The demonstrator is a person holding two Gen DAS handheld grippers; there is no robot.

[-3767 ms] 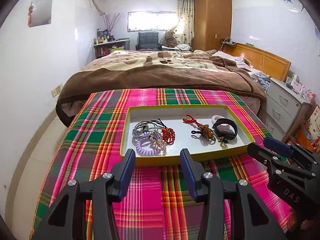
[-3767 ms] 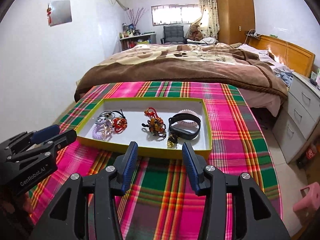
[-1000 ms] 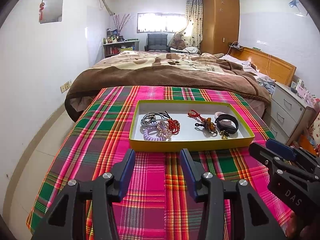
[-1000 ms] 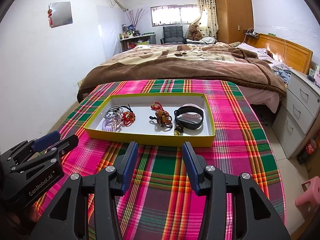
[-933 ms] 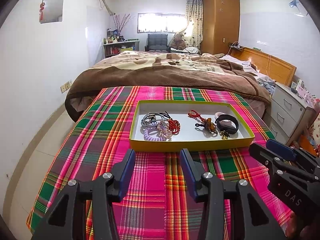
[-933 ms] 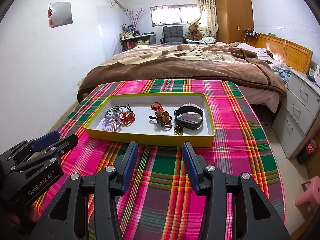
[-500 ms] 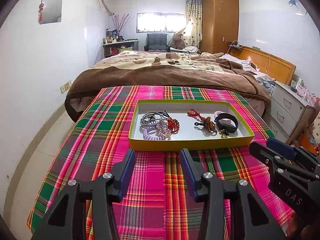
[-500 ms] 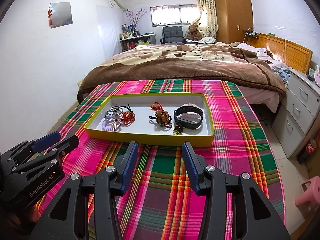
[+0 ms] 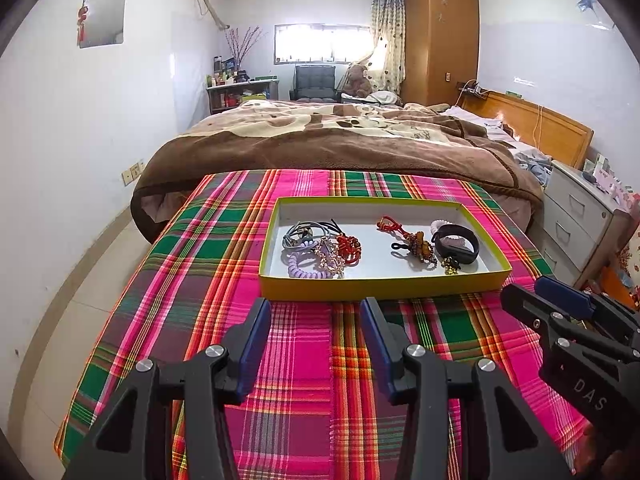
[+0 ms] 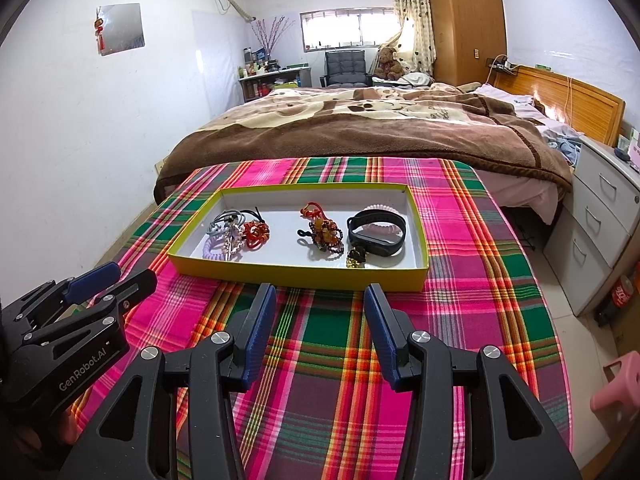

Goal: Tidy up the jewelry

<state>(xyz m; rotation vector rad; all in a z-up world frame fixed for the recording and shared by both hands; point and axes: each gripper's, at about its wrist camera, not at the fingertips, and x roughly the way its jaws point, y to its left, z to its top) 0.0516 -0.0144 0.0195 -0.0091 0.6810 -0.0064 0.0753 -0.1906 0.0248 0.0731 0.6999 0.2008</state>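
Observation:
A yellow-rimmed tray (image 9: 384,282) (image 10: 296,274) with a white floor sits on the plaid table. In it lie hair ties with a purple coil (image 9: 306,270) (image 10: 218,252) at the left, a red and amber beaded charm (image 9: 416,242) (image 10: 324,232) in the middle, and a black band (image 9: 460,242) (image 10: 378,232) at the right. My left gripper (image 9: 316,306) is open and empty, just in front of the tray. My right gripper (image 10: 320,292) is open and empty, also in front of it.
The plaid cloth (image 9: 296,360) covers a table that ends close to a bed with a brown blanket (image 9: 340,140). White drawers (image 10: 600,216) stand to the right, with a pink stool (image 10: 620,392) on the floor. A white wall runs along the left.
Over the last seconds both grippers have drawn back from the tray and risen a little. In the last second almost nothing has moved.

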